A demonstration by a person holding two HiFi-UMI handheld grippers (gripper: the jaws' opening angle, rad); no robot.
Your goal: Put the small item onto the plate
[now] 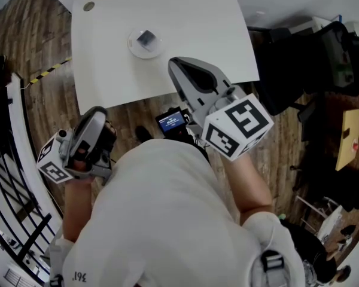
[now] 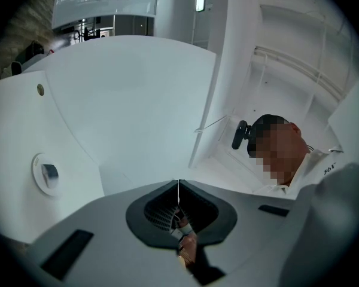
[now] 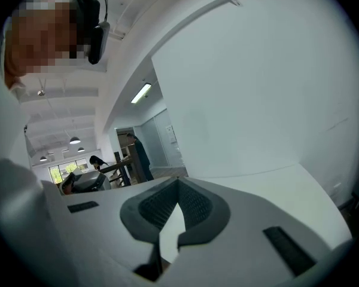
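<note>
A small round white plate point(image 1: 145, 45) stands on the white table point(image 1: 185, 23), and a small grey square item point(image 1: 146, 38) lies on it. In the left gripper view the plate point(image 2: 42, 187) and the item point(image 2: 49, 173) show at the far left. My right gripper point(image 1: 173, 63) hangs shut and empty over the table's near edge, to the right of the plate. My left gripper point(image 1: 98, 112) is shut and empty, held low at my left side, off the table. Both gripper views show the jaws closed with nothing between them: the left gripper point(image 2: 179, 182), the right gripper point(image 3: 178, 179).
A round grey grommet point(image 1: 88, 6) sits in the table's far left corner. Dark chairs and bags point(image 1: 323, 52) crowd the floor to the right. Black railing point(image 1: 12, 178) runs along the left. A small screen point(image 1: 170, 122) hangs at my chest. Two people point(image 3: 137, 155) stand far off.
</note>
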